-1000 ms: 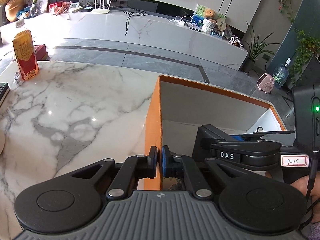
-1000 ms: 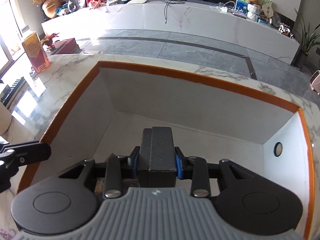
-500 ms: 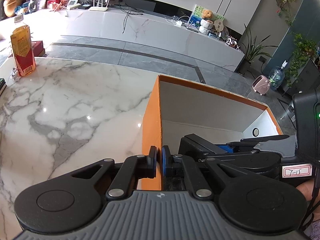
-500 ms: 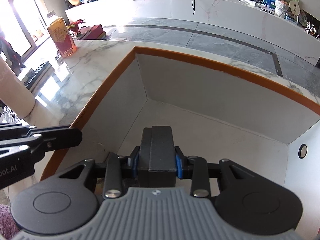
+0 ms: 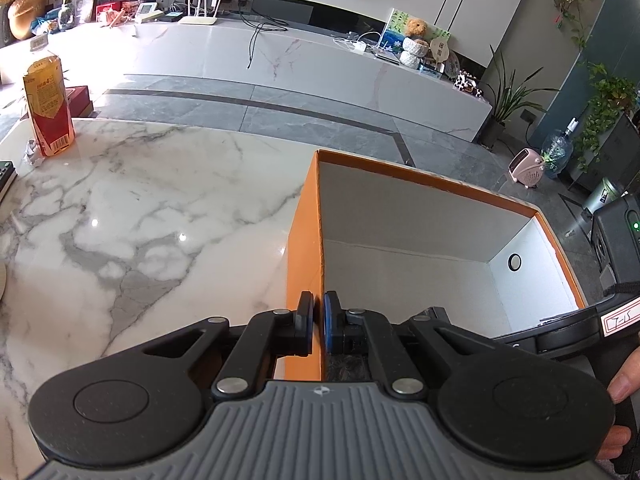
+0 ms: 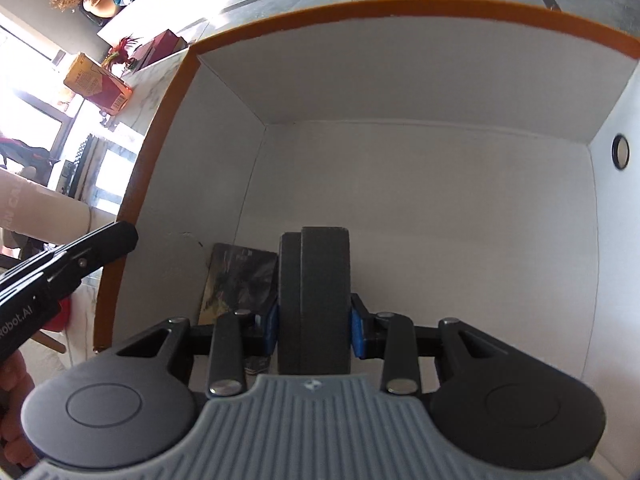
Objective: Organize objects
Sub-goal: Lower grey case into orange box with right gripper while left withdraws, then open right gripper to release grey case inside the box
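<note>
Two grips – left gripper [image 5: 319,322] pinching orange box [image 5: 304,248] wall; right gripper [image 6: 313,330] clamping dark grey block [image 6: 316,300].

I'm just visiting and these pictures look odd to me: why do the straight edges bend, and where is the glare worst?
Left wrist view: the wide lens bows the far counter, and sunlight washes out the upper left, with small glints on the marble table. Right wrist view: the orange box rim curves strongly, the window side at left is blown out white, and the box interior is evenly lit.

White tag [image 5: 619,319] on the right tongs reads "T-15".
</note>
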